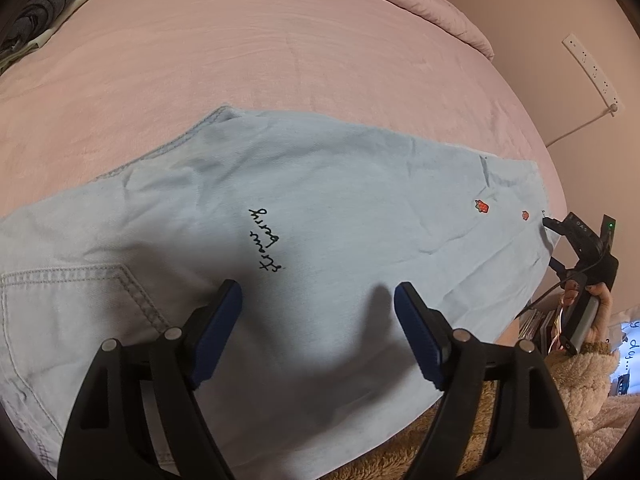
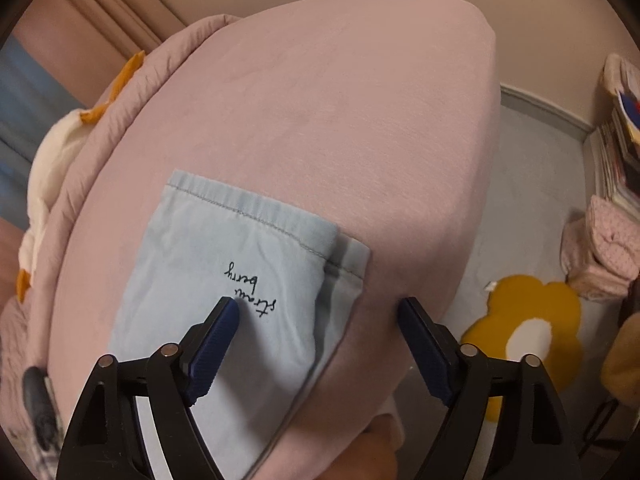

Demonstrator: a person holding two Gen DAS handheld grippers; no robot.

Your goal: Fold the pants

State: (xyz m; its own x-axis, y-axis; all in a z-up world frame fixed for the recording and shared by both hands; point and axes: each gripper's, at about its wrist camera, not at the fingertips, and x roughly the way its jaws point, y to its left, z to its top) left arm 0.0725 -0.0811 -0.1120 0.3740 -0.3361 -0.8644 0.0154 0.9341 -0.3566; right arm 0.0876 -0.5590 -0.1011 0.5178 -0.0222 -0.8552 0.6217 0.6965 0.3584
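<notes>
Seen from the left wrist camera, far left: dark grey folded clothes [image 1: 38, 12] at the bed's edge. Spread flat across the pink bed [image 1: 280, 52], light-blue pants [image 1: 320, 184], back pocket at left, black "straw berry" script [image 1: 266, 240] mid-leg, two small red strawberry patches [image 1: 481, 206] toward the hem. Held just above the fabric, left gripper [image 1: 318, 300], fingers [image 1: 218, 336] wide apart, clamped on nothing. At the hem on the right, right gripper [image 1: 554, 244], fingers apart on either side of the pants' edge, gripped by a hand [image 1: 592, 304] in a fleecy sleeve. On the wall beyond, a white power strip [image 1: 592, 72].

Seen from the right wrist camera, left to right: a white-and-orange plush toy [image 2: 52, 168] beside the bed, the pants' stitched hem [image 2: 248, 216] lying flat on the sheet, the right gripper's fingers [image 2: 218, 336] spread, one over the denim and one past its edge, then a yellow flower-shaped rug [image 2: 528, 320] on the floor.
</notes>
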